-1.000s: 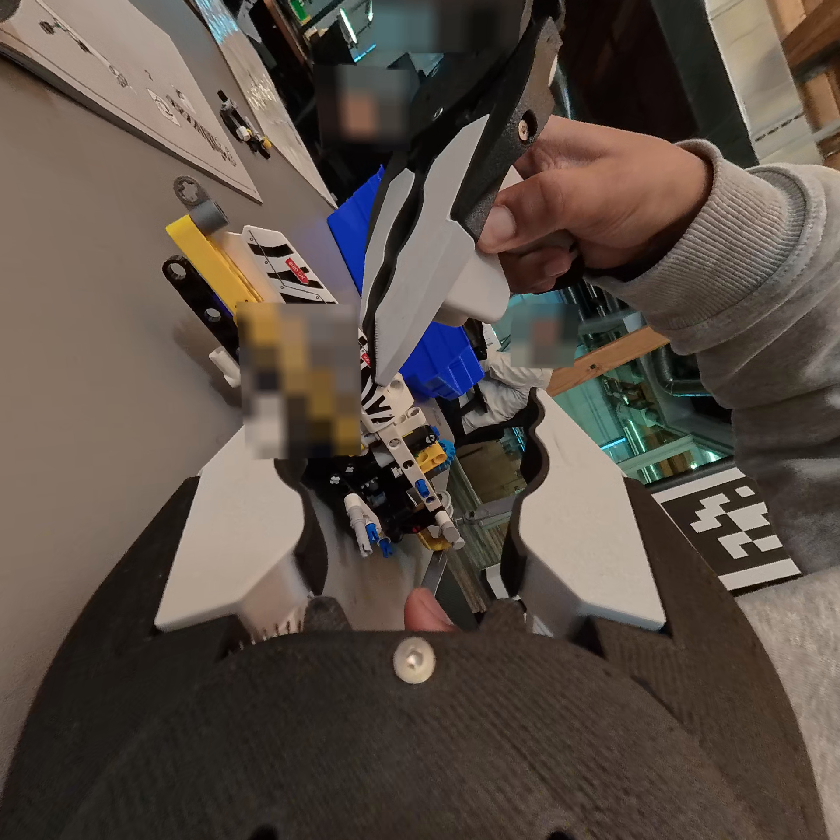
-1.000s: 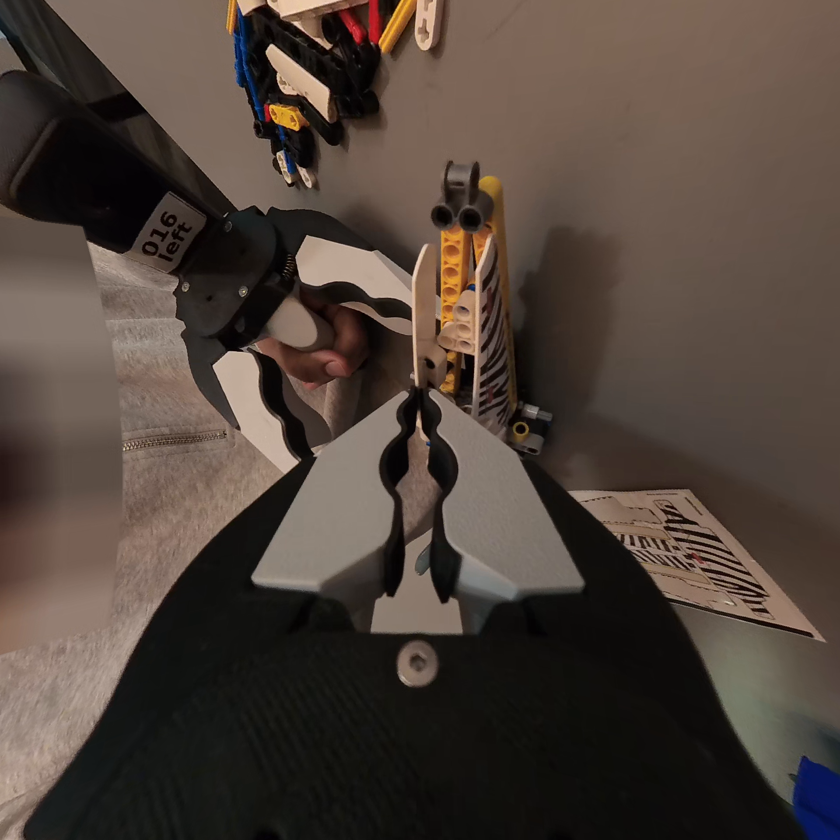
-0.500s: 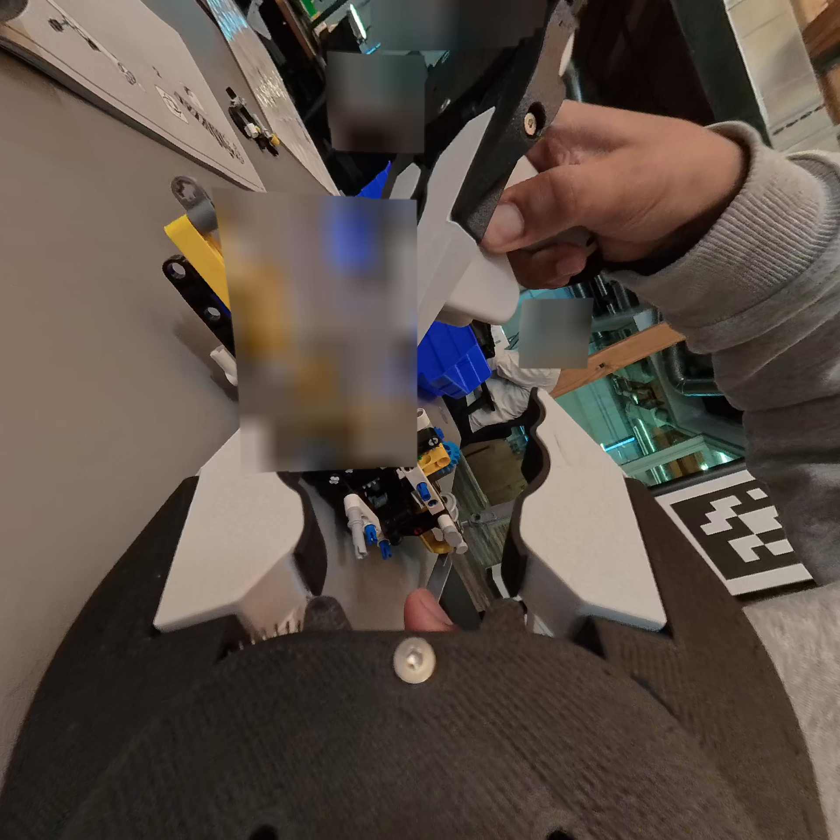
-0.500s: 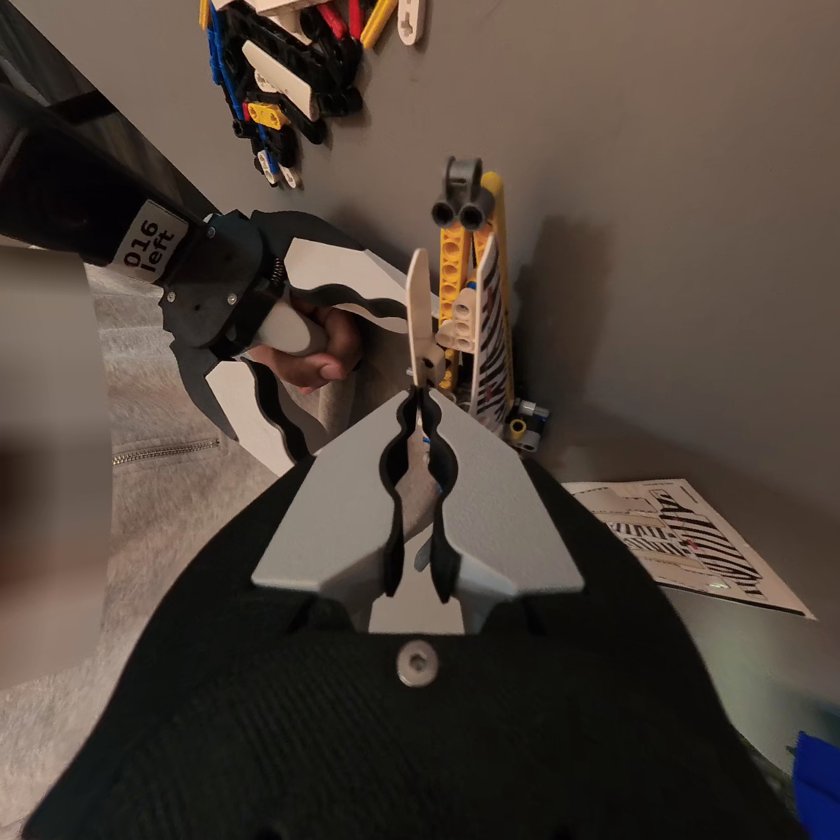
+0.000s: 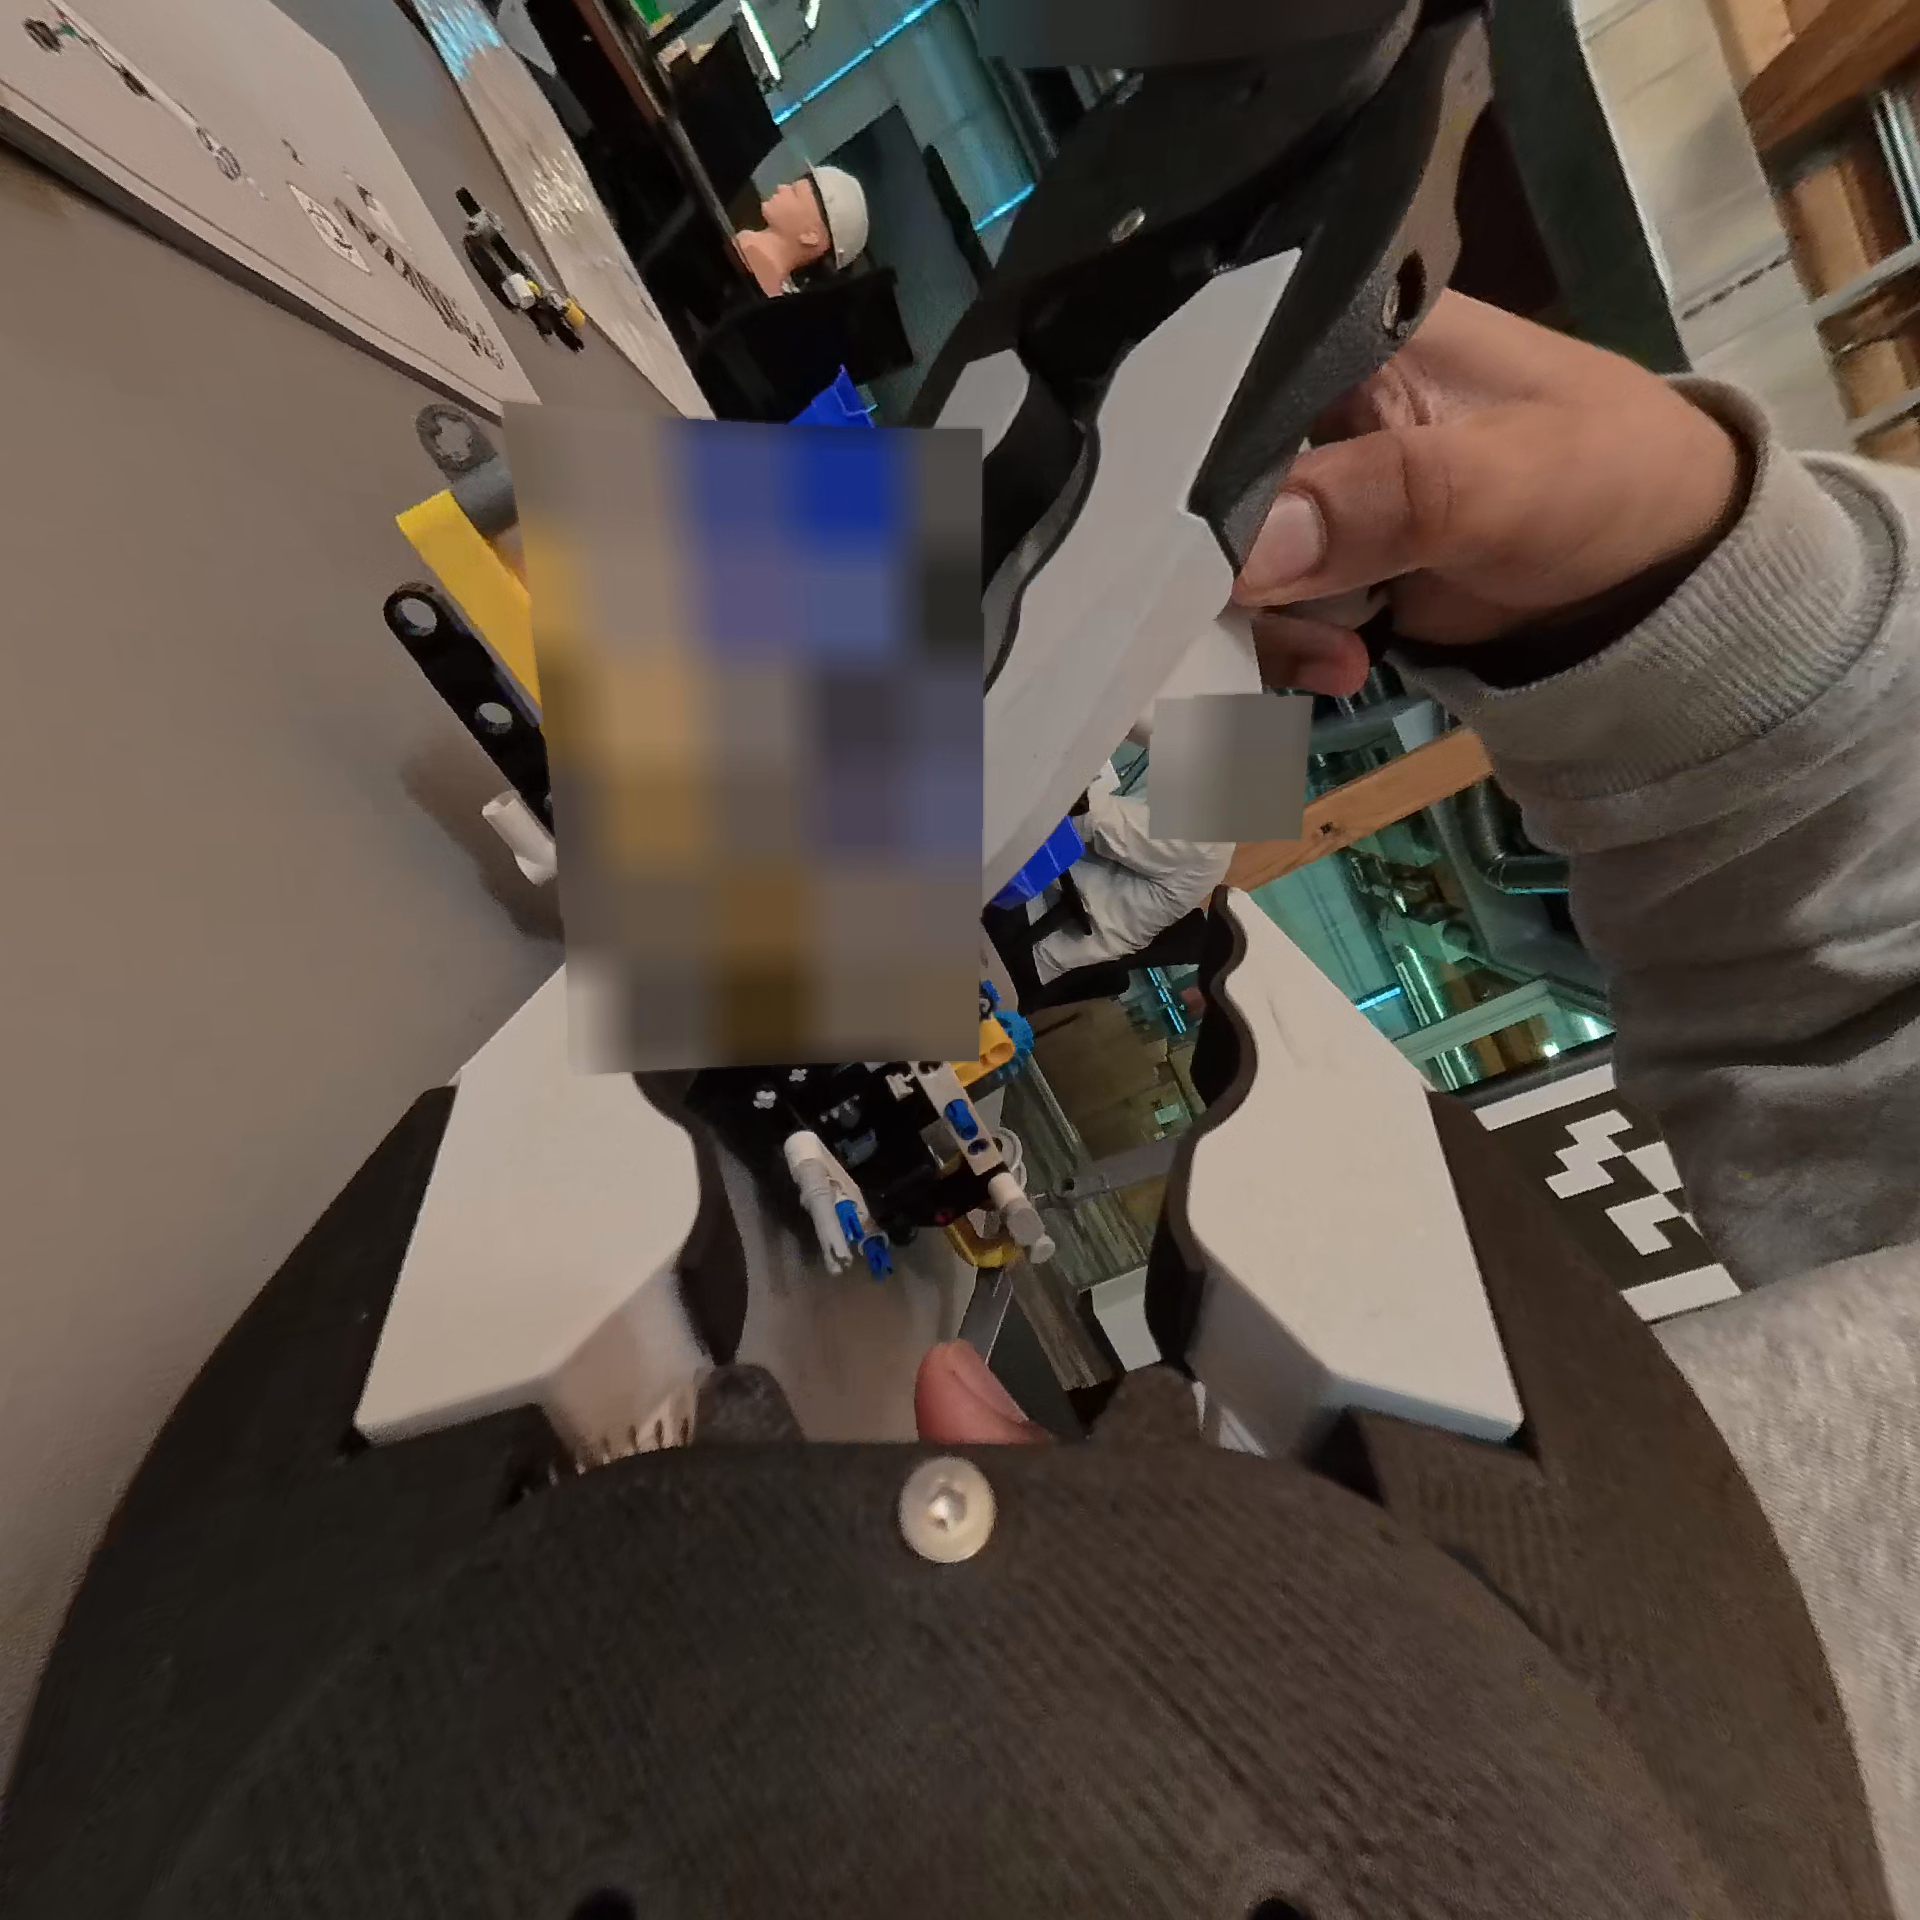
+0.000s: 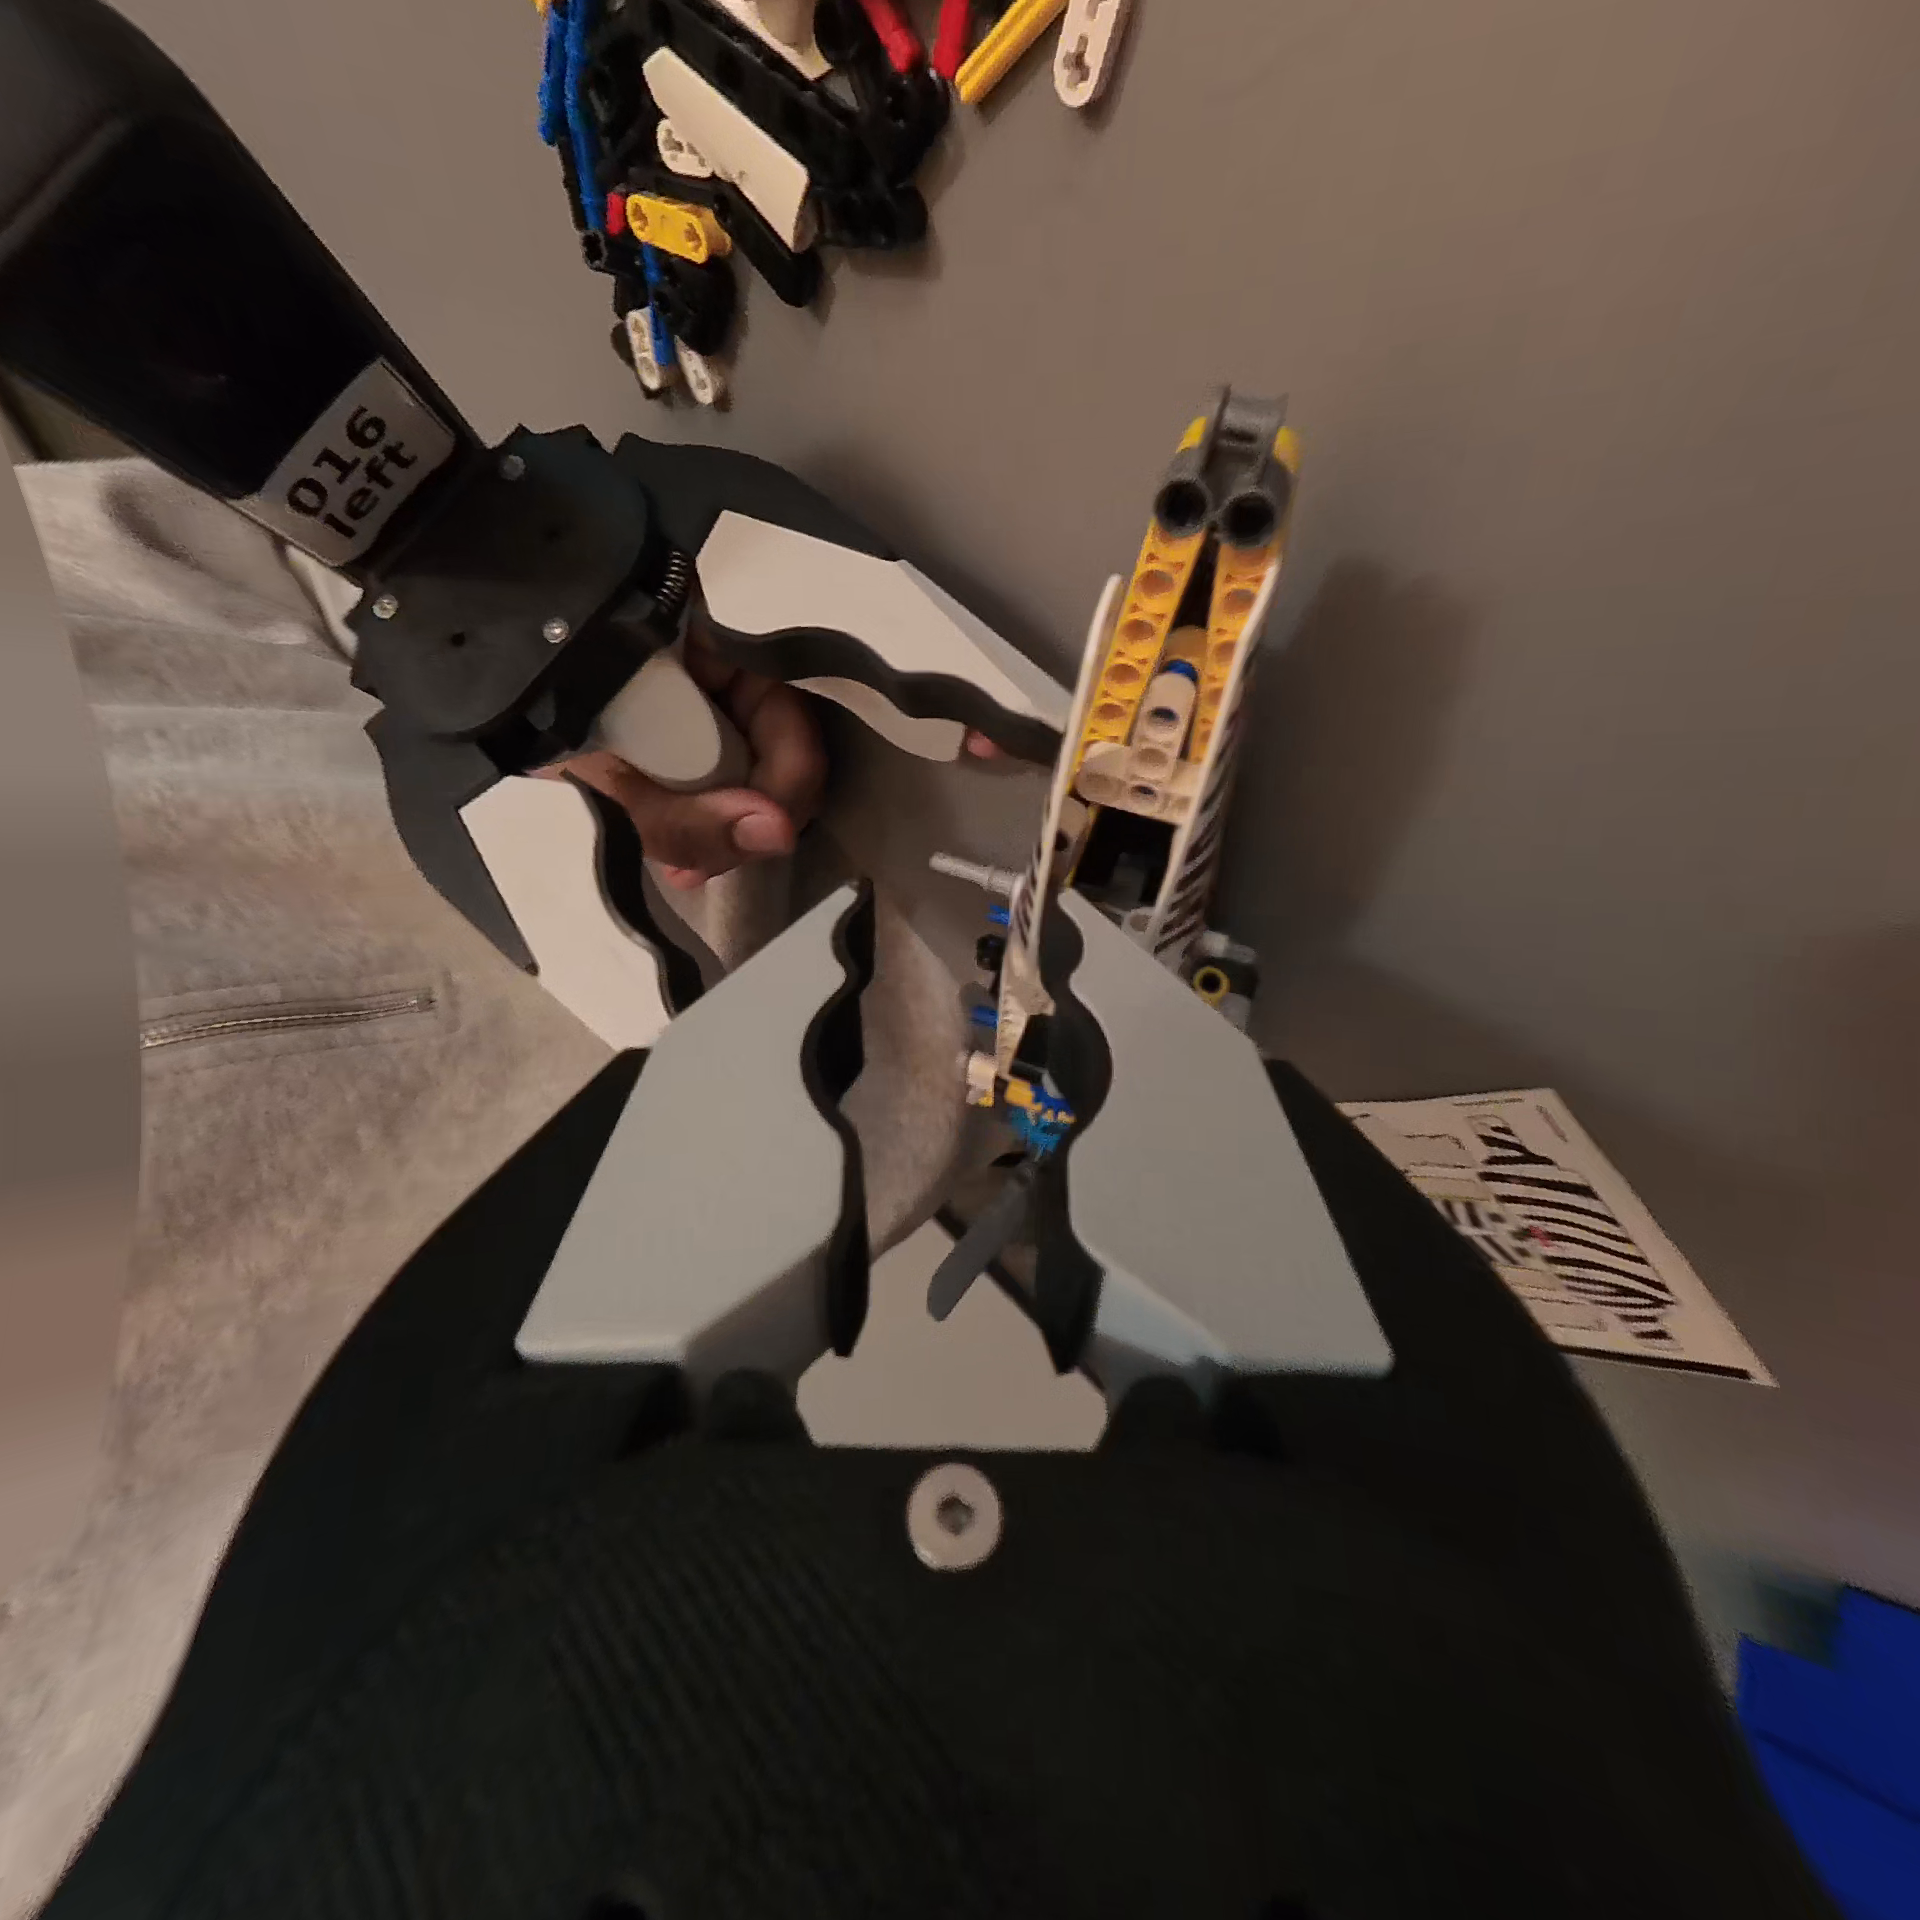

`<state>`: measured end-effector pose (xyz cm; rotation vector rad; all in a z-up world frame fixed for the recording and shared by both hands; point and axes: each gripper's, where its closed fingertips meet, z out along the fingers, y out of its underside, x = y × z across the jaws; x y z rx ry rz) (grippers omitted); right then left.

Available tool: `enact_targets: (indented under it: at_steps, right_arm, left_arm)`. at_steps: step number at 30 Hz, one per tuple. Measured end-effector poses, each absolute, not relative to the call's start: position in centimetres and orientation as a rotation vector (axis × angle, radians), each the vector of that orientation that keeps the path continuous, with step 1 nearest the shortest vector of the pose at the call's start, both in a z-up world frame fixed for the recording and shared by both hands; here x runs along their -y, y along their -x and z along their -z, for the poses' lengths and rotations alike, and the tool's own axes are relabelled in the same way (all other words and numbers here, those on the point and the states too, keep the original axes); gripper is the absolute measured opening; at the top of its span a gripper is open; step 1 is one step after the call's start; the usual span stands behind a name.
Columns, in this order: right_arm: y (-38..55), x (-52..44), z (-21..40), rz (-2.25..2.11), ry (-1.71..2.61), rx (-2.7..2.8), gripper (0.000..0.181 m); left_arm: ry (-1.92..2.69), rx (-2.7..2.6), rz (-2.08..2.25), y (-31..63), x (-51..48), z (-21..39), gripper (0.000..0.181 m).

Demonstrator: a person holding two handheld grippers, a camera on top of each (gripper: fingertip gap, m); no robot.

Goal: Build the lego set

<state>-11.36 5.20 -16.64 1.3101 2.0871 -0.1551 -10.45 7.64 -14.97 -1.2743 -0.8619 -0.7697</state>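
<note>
Matte grey table [image 6: 1558, 416] bears ridged, striped lego model [image 6: 1174, 707].

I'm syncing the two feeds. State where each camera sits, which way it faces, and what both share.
Left wrist view: on the left gripper, looking along its spread fingers across the grey table; a hand holds the right gripper above the model.
Right wrist view: on the right gripper, looking down at the model; left gripper beside it.
Shared: model, table, loose parts.
</note>
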Motion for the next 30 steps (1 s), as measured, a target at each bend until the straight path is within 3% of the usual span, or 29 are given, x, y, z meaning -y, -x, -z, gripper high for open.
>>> enact_targets:
  at_steps: [11, 18, 21, 30]
  right_arm:
    - [12.5, -5.7, 15.8, 0.272, -1.338, -2.307, 0.028]
    - [13.0, -5.6, 15.5, 0.493, -1.32, -2.432, 0.016]
    - [12.9, -5.5, 15.3, 0.588, -1.341, -2.418, 0.001]
    - [12.4, -5.9, 15.4, 0.629, -1.383, -2.379, 0.004]
  left_arm:
    - [1.209, 0.833, 0.818, 10.5, -7.1, 14.1, 0.074]
    - [1.193, 0.826, 0.828, 10.5, -7.0, 14.0, 0.073]
    - [1.193, 0.818, 0.827, 10.4, -7.0, 13.9, 0.07]
    - [1.194, 0.818, 0.819, 10.5, -7.0, 13.9, 0.067]
